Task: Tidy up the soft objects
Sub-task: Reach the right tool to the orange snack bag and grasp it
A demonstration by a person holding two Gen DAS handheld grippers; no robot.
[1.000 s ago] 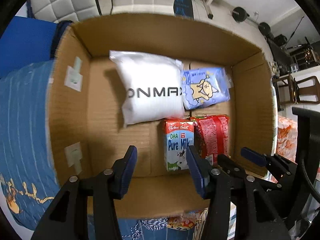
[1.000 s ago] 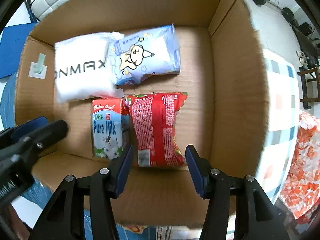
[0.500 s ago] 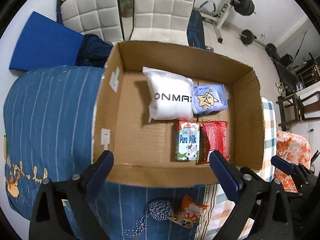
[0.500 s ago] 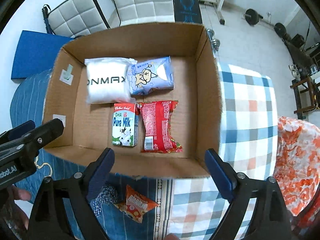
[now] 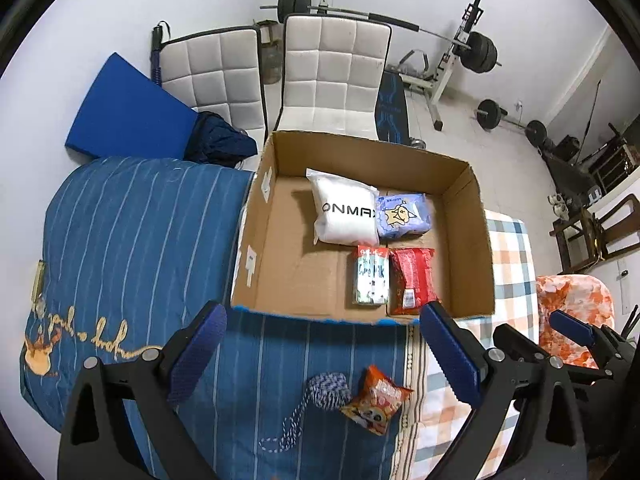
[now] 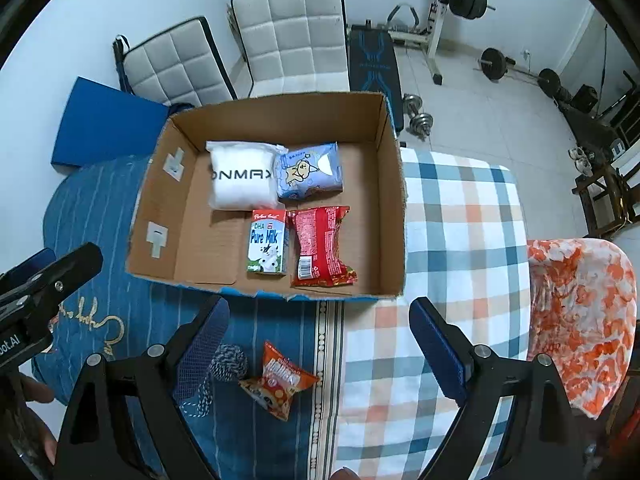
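An open cardboard box point(image 5: 472, 240) point(image 6: 394, 200) sits on the bed. Inside lie a white ONMAX pack point(image 5: 346, 210) point(image 6: 242, 180), a light-blue cartoon pack point(image 5: 402, 216) point(image 6: 308, 172), a Pure Milk carton point(image 5: 372, 276) point(image 6: 268, 242) and a red snack packet point(image 5: 412, 280) point(image 6: 320, 246). In front of the box lie an orange snack bag point(image 5: 376, 398) point(image 6: 278, 382) and a blue-white rope ball point(image 5: 328, 392) point(image 6: 228, 362). My left gripper point(image 5: 324, 360) and right gripper point(image 6: 320, 344) are both open wide and empty, high above the bed's near side.
A blue striped blanket point(image 5: 132, 240) covers the left of the bed, a checked sheet point(image 6: 460, 240) the right, and an orange-white cloth point(image 6: 580, 312) lies far right. White quilted chairs point(image 5: 336, 72) and weight equipment point(image 5: 476, 52) stand behind the box.
Both grippers pulled up and back out of the box and opened wide. The orange snack bag and rope ball came into view in front of the box.
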